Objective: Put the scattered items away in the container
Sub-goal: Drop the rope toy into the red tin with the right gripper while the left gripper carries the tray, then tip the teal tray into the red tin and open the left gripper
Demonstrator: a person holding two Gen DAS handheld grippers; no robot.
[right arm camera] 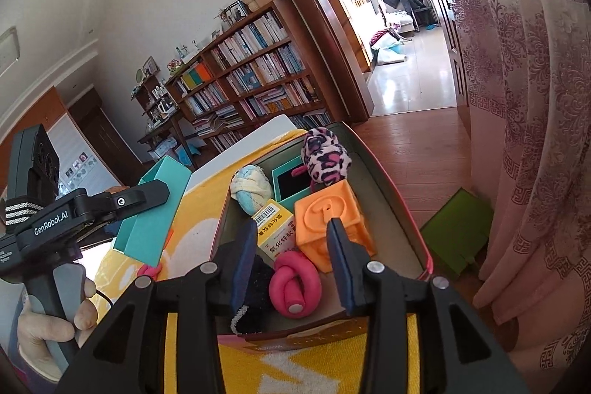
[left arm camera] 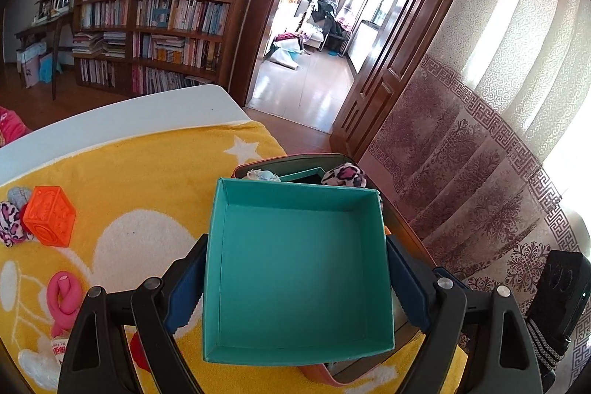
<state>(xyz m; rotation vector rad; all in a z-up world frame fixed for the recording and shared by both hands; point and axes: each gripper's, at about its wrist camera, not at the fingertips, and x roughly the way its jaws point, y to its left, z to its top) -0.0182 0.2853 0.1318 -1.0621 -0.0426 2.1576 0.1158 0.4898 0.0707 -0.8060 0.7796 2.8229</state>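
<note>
Clearly, the left gripper (left arm camera: 295, 279) was clamped on a teal cardboard box (left arm camera: 299, 268), its blue pads pressing the box's two side walls; the box was square, open-topped and thin-walled, with a smooth matte inside. Only the left wrist view showed that interior, along with what lay on the fluffy yellow towel (left arm camera: 147, 172) at nine o'clock: an embossed orange cube (left arm camera: 50, 220), a fuzzy leopard-print piece (left arm camera: 9, 222) touching it, and, toward eight o'clock, a knotted pink foam curler (left arm camera: 66, 298).

From the right wrist view the same box appeared edge-on at nine o'clock, tilted, with a hand (right arm camera: 48, 316) wrapped around the left gripper's handle. This view alone looked down into the container (right arm camera: 406, 205), a red-rimmed rectangular tin with a dull grey lining. Inside sat a second orange block (right arm camera: 332, 220) with a raised letter, a yellow paper carton (right arm camera: 275, 228) bearing a barcode, a knotted pink curler (right arm camera: 295, 287), a dark knitted sock (right arm camera: 258, 287), a pale rolled sock (right arm camera: 251, 189), a small teal box (right arm camera: 291, 181) and a plush leopard-print roll (right arm camera: 325, 157) at twelve o'clock. The right gripper (right arm camera: 291, 268) hung over the tin with its jaws apart, straddling the pink curler without pinching it. At four o'clock a green board (right arm camera: 458, 235) lay on the wooden floor beside a lace curtain (right arm camera: 535, 135).
</note>
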